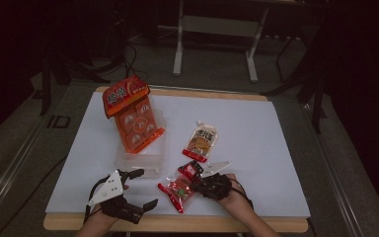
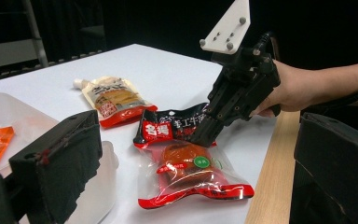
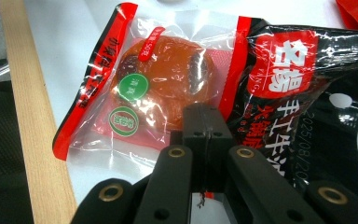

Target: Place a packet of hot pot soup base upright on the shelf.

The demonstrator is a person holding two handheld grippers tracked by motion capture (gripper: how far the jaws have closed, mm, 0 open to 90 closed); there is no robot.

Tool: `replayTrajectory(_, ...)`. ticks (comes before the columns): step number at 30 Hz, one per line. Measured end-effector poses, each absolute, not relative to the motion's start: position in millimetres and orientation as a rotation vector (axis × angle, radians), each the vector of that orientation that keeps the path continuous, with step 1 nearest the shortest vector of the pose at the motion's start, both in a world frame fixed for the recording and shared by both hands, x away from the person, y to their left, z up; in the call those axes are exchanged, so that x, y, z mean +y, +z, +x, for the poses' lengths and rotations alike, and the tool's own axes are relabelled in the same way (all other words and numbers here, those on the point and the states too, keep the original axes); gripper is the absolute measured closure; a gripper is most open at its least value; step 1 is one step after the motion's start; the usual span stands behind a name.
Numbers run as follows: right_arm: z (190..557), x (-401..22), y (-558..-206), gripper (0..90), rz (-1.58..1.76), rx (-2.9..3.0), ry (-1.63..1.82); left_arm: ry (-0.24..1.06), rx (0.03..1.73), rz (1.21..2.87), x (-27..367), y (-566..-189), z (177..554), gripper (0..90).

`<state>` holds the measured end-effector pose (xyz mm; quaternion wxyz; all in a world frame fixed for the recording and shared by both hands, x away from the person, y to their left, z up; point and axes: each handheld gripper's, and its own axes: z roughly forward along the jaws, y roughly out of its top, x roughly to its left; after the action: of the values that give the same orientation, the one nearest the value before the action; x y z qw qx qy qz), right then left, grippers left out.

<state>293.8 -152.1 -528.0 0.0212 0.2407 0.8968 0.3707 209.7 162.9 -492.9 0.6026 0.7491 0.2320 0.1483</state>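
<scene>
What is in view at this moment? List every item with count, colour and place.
Snack packet: 1, clear with red edges and a black top, near table edge, pinched by the right gripper.
Spout pouch: 1, cream and red, mid-table.
Orange multipack: 1, orange, leaning in the bin.
Plastic bin: 1, clear, left of centre.
Table: 1, white top, wooden rim.
Left gripper: 1, black, open, near left corner.
Right gripper: 1, black, shut on the packet.

The black-and-red snack packet [image 3: 303, 93] bears white Chinese characters and the date "2025/08/2…".
</scene>
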Motion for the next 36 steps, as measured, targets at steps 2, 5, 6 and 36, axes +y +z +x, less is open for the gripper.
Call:
replayTrajectory(2, 294.6, -152.5, -528.1, 90.0, 0.754, 2.784, 1.153, 0.343, 0.537, 1.734, 162.9, -492.7, 209.4, 1.3)
replayTrajectory(5, 295.5, -153.0, -526.8, 88.9, 0.748, 2.79, 1.143, 0.345, 0.536, 1.734, 163.3, -492.5, 209.2, 1.3)
replayTrajectory(6, 295.6, -153.3, -526.4, 86.1, 0.748, 2.79, 1.14, 0.346, 0.536, 1.733, 163.6, -492.5, 209.1, 1.3)
replayTrajectory(36, 308.0, -196.6, -515.5, 24.1, 0.95, 2.663, 1.191, 0.33, 0.524, 1.742, 160.5, -493.8, 210.7, 1.3)
